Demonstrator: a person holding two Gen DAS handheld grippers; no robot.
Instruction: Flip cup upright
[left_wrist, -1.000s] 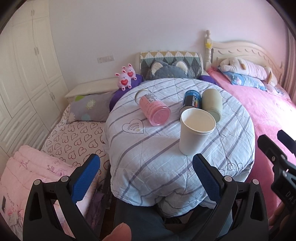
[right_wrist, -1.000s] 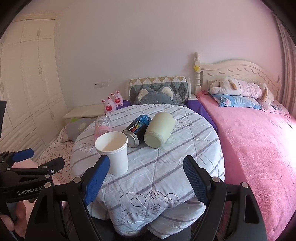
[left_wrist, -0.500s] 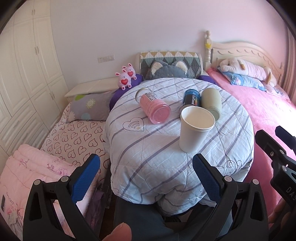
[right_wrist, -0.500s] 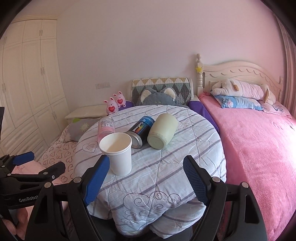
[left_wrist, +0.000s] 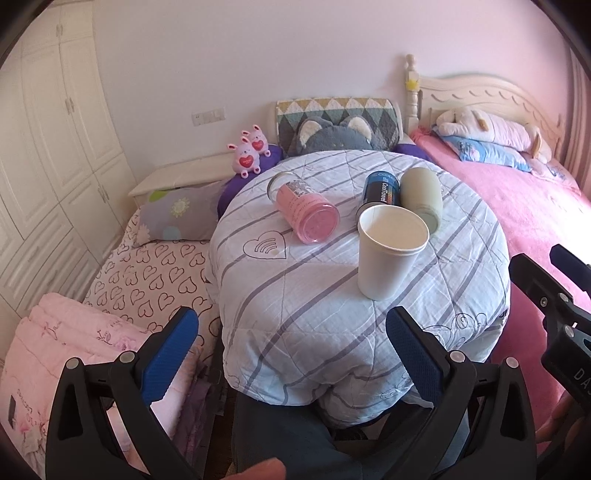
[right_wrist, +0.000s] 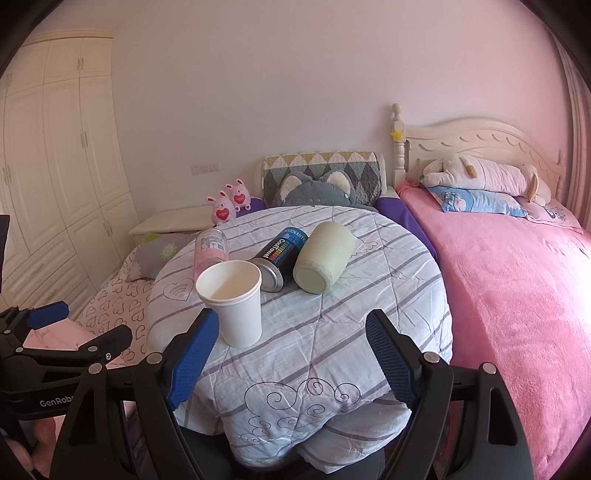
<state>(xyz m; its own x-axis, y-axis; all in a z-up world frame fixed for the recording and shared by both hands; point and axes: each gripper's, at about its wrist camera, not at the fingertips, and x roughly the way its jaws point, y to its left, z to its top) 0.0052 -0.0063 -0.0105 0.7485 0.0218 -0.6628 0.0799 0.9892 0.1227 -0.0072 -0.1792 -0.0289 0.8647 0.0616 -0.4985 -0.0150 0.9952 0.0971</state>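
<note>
Hovering at the near edge of the round quilt-covered table (right_wrist: 369, 295), the right gripper (right_wrist: 291, 354) has its blue-padded jaws spread wide with nothing between them; the left gripper (left_wrist: 291, 354) hangs just as wide and empty, low at the table's near left. Just beyond the right gripper's left pad stands the white paper cup (right_wrist: 236, 299), mouth up, on the near left of the tabletop, so the flip looks already done for that one. It appears empty, light and thin-walled; a hard squeeze would likely buckle it, so a gentle pinch across the mid-wall below the rolled rim seems best. Farther back lie three containers on their sides: a pale green cup (right_wrist: 325, 258) at right, stiffer-looking and probably slick, best gripped across its barrel; a dark blue can (right_wrist: 282, 254) touching it; and a pink bottle (left_wrist: 306, 210) at left.
</note>
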